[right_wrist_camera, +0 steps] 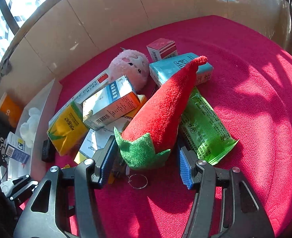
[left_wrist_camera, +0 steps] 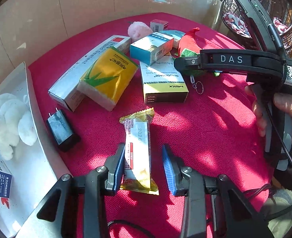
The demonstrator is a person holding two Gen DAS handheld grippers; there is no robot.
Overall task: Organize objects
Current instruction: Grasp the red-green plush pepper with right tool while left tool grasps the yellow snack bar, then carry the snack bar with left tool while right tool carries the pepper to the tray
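Blue-padded left gripper [left_wrist_camera: 144, 158] first, and its jaws stand apart around a yellow-and-white foil snack packet [left_wrist_camera: 139, 138] lying flat on the red cloth [left_wrist_camera: 205, 123] towards its near edge. One pad sits right up against the packet's long side; the other is clear of it, red cloth showing in the gap. No squeeze yet! Just beside the packet lies a black charger plug [left_wrist_camera: 61, 130], and past that, at the cloth's left edge, the wall of a white cardboard tray [left_wrist_camera: 36, 123].

Over to the right gripper [right_wrist_camera: 146, 148]: jaws about half open, straddling the green leafy end of a red plush chilli [right_wrist_camera: 161, 107]. Neither pad visibly presses on it, and a gap shows on one side. That chilli leans on the heap of boxes mid-cloth, lying over a green plastic packet [right_wrist_camera: 203, 130], with its metal key ring [right_wrist_camera: 138, 180] flat on the cloth between the fingers.
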